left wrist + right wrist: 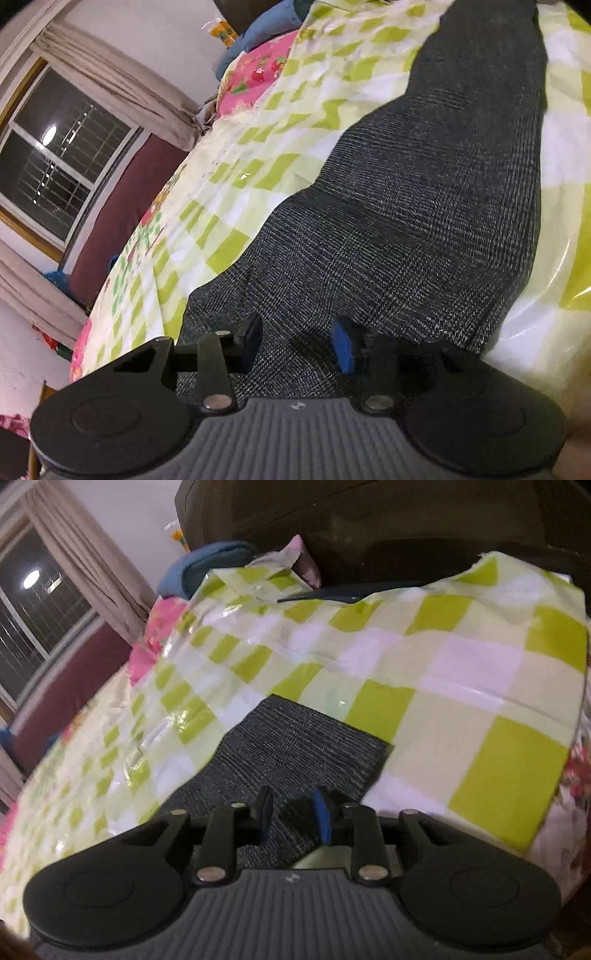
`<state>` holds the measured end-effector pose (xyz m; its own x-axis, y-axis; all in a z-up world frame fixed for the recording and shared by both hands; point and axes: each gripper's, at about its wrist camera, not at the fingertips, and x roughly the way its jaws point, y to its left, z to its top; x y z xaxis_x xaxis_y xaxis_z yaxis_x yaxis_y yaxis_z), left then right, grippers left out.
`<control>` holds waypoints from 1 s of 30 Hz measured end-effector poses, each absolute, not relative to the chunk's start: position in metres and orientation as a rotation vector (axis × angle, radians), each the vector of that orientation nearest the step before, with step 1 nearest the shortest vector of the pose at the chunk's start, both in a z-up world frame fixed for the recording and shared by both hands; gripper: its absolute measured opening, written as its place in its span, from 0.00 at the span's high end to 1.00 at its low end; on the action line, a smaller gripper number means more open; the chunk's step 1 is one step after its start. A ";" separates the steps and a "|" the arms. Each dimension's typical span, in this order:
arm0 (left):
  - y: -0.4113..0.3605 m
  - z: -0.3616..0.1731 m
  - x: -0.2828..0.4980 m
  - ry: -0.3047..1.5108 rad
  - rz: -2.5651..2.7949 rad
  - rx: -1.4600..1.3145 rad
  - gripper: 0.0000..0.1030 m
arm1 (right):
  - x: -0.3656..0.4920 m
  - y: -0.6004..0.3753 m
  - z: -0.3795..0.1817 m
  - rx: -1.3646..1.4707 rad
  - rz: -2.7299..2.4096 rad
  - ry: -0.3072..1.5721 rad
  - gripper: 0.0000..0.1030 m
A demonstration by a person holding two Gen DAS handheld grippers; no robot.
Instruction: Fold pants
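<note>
On the checked sheet (258, 122) — grey pants (424, 206), no readable writing.

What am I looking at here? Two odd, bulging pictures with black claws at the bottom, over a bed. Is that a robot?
No robot: a person carries a hand-held gripper in each hand, and a wide-angle camera on each one looks forward along its two fingers, which bends the view. One picture comes from the left hand-held gripper, the other from the right hand-held gripper. Both hang over dark grey checked pants spread on a shiny green-and-white checked sheet on a bed. The left view shows a long stretch of the pants; the right view shows a squared end of them. Both pairs of fingers stand apart with fabric below them, and nothing is pinched between them. A window with curtains is at the left.
</note>
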<state>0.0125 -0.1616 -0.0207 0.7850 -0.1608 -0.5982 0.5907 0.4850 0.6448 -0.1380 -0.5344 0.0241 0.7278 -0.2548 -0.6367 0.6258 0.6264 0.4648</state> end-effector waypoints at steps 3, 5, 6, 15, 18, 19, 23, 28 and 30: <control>-0.162 -0.019 0.010 0.503 -0.485 0.971 0.47 | -0.151 -0.536 0.026 0.750 -0.549 0.503 0.72; -0.163 -0.019 0.011 0.504 -0.490 0.977 0.47 | -0.148 -0.539 0.026 0.752 -0.547 0.496 0.72; -0.163 -0.019 0.011 0.503 -0.492 0.983 0.47 | -0.143 -0.541 0.028 0.737 -0.542 0.497 0.71; -0.169 -0.020 0.009 0.504 -0.470 0.996 0.47 | -0.056 -0.557 0.050 0.586 -0.462 0.583 0.60; -0.168 -0.019 0.010 0.512 -0.474 0.992 0.47 | -0.022 -0.569 0.033 0.626 -0.494 0.655 0.60; -0.168 -0.019 0.011 0.513 -0.476 0.991 0.47 | -0.014 -0.571 0.026 0.636 -0.506 0.694 0.59; -0.167 -0.020 0.011 0.506 -0.480 0.986 0.47 | 0.001 -0.568 0.015 0.606 -0.546 0.733 0.66; -0.164 -0.020 0.012 0.495 -0.493 0.973 0.47 | -0.010 -0.575 0.017 0.624 -0.571 0.741 0.99; -0.164 -0.019 0.012 0.493 -0.497 0.965 0.47 | -0.016 -0.576 0.020 0.628 -0.569 0.733 0.99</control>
<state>0.0122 -0.1638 -0.0193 0.7824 -0.1763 -0.5973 0.5985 0.4778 0.6430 -0.0156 -0.5761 0.0205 0.6127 -0.2499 -0.7497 0.6640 0.6773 0.3168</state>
